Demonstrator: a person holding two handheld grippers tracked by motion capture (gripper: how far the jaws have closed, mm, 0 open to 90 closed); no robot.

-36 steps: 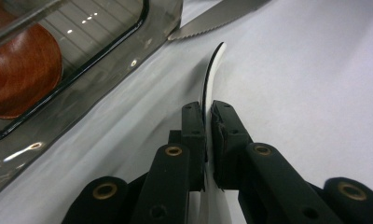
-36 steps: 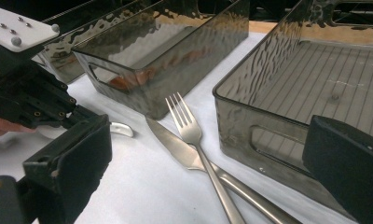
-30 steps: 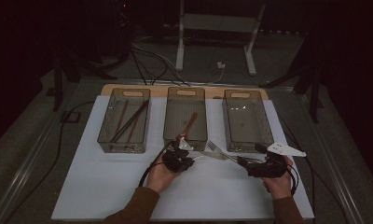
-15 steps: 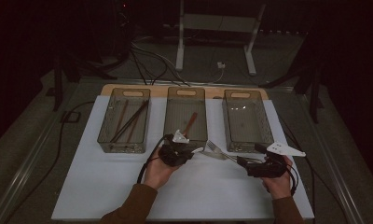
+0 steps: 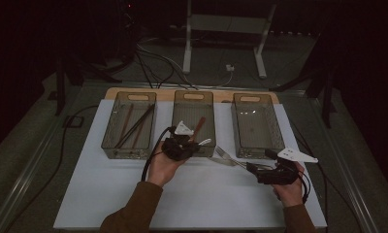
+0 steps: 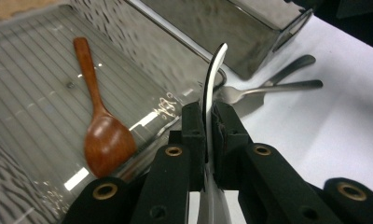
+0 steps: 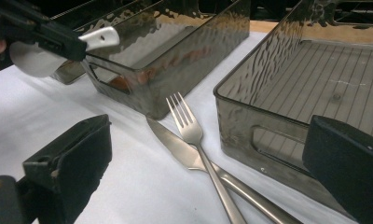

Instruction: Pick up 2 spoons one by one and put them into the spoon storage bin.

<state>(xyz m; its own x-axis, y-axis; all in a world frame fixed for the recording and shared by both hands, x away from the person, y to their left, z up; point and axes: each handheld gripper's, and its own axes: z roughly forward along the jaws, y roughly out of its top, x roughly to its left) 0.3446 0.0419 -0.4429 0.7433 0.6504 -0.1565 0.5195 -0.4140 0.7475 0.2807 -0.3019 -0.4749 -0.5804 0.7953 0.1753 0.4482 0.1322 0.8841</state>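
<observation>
left tool (image 6: 208, 126) clamped on white spoon (image 6: 214, 70)

Your right tongs (image 7: 212, 172) stand wide open over a fork (image 7: 194, 140) crossing a knife (image 7: 184, 151) on the white tabletop (image 7: 128, 186), between two smoked bins; your left tongs (image 7: 58, 39) clamp a white spoon (image 7: 40, 58).

One camera is sitting high up behind the person, looking forward and down at the whole white table (image 5: 109, 194) from far off. The middle bin (image 5: 194, 109) is lying in the middle of its picture. A second camera is riding on the left gripper (image 6: 208, 126), looking very close into that middle bin (image 6: 44, 93) from above. A third is riding low on the right gripper (image 7: 198, 186), facing the middle bin (image 7: 175, 60) from its near right side. All three are seeing that bin and the fork (image 7: 194, 140) beside it.
</observation>
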